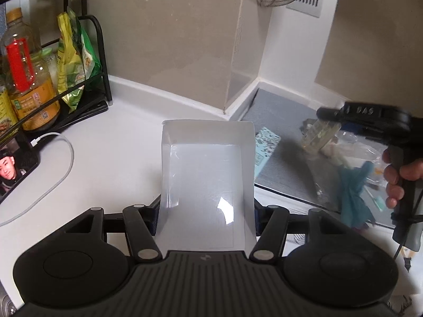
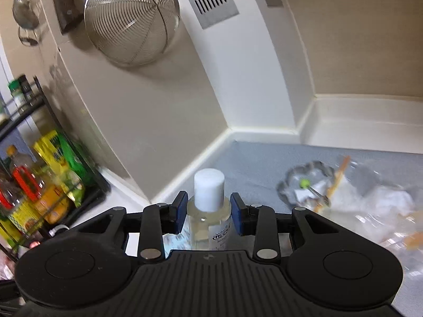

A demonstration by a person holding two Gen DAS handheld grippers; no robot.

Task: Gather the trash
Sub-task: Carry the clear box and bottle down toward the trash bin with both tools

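Nearest in the left wrist view, the left tool (image 1: 206, 211) is pinching a clear plastic box (image 1: 206, 174) between its fingers; the box is running lengthwise away from the tool, its far end reaching out over the white tabletop (image 1: 119, 158). To the left, a white cable (image 1: 56, 177) is curving across the tabletop to a phone (image 1: 15, 169) propped at the left edge, and a black rack (image 1: 87, 79) of bottles and snack bags is standing farther back against the wall. Open white tabletop is lying between the cable and the box.

In the right wrist view, the right tool (image 2: 208, 211) is pinching a small clear bottle (image 2: 207, 219) by its shoulders; the bottle is standing upright between the blue pads (image 2: 182, 208), its white cap (image 2: 209, 189) pointing up. It is being held above a grey mat (image 2: 259, 158), whose far edge is meeting the wall's white skirting. To the right on the mat, a loose pile of plastic wrappers (image 2: 370, 211) is lying, blurred. A wire strainer (image 2: 132, 18) is hanging on the wall beyond.
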